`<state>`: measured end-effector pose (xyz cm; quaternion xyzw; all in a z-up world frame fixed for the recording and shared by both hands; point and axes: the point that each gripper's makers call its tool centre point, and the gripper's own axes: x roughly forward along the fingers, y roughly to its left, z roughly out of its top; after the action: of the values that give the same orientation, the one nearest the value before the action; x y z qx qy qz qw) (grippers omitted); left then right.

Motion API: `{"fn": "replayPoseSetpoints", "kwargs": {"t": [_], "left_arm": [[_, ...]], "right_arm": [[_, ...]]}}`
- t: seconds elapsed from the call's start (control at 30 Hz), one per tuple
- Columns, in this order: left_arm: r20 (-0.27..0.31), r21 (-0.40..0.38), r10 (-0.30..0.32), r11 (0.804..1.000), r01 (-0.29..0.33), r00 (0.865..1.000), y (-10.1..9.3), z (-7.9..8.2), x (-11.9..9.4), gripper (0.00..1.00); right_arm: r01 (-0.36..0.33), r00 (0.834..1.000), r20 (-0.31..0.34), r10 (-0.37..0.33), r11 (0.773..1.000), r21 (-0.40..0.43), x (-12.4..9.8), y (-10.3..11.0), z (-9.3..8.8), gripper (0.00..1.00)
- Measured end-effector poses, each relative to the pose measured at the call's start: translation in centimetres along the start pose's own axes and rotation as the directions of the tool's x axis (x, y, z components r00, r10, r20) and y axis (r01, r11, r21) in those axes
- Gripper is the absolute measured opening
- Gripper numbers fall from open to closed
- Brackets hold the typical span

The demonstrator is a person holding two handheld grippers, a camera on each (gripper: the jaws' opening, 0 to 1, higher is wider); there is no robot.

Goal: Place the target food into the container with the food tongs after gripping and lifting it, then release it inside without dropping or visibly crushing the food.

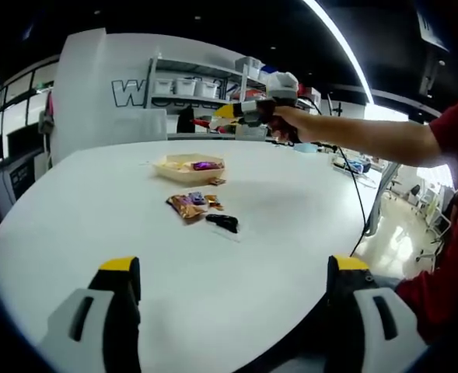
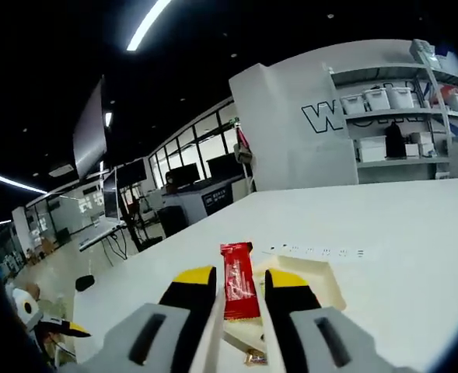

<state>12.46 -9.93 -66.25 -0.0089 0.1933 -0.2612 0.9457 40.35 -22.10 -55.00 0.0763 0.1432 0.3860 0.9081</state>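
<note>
The red snack bar (image 2: 239,281) is up in the air, pinched between the fingers (image 2: 194,289) of the right gripper (image 2: 239,289), which are closed in tight on its two long sides; it stands roughly upright along them, with its top end poking out past the yellow tips. Right below it in the right gripper view is the tan tray (image 2: 322,281), sitting on the white bench (image 2: 415,249), so the bar hangs over the tray and isn't touching it as far as I can see. Something small and brownish lies low between the fingers, too blurry to name. A white power strip (image 2: 314,252) lies on the bench just beyond the tray. From the left gripper view you get the wider scene: the same tray (image 1: 188,167) mid-bench with a purple packet (image 1: 206,165) inside, and a small cluster just in front of it, a gold wrapper (image 1: 185,205), a couple of little candies (image 1: 206,200) and a black thing (image 1: 224,223) I can't identify. The right gripper (image 1: 244,109) shows there too, held in a hand (image 1: 287,123) above and behind the tray, red sleeve (image 1: 454,128) at the edge. The left gripper (image 1: 236,272) has its fingers (image 1: 120,284) spread wide apart, holding nothing, low over the near edge of the bench (image 1: 291,202). Shelves with white bins (image 1: 186,85) stand at the back wall.
</note>
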Motion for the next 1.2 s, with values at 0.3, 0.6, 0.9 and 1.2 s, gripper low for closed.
{"fn": "replayPoseSetpoints", "kwargs": {"t": [0.3,0.6,0.9,1.2], "left_arm": [[-0.003,-0.004,0.007,1.000,-0.008,1.000,0.4,-0.1,-0.1,0.98],[-0.002,-0.005,0.007,1.000,-0.007,1.000,0.4,-0.1,-0.2,0.98],[0.003,-0.004,0.008,1.000,-0.008,1.000,0.3,0.0,-0.3,0.98],[0.005,-0.007,0.007,1.000,-0.006,1.000,0.3,-0.1,-0.4,0.98]], "right_arm": [[0.025,0.998,0.066,-0.021,0.998,-0.055,0.4,-0.3,1.6,0.22],[0.019,0.999,0.042,-0.018,0.999,-0.044,0.1,-0.5,0.8,0.22],[0.011,1.000,0.024,-0.010,0.999,-0.049,-0.2,-0.3,0.3,0.22],[-0.005,1.000,-0.014,0.004,0.999,-0.049,-0.8,-0.2,-1.4,0.22]]}}
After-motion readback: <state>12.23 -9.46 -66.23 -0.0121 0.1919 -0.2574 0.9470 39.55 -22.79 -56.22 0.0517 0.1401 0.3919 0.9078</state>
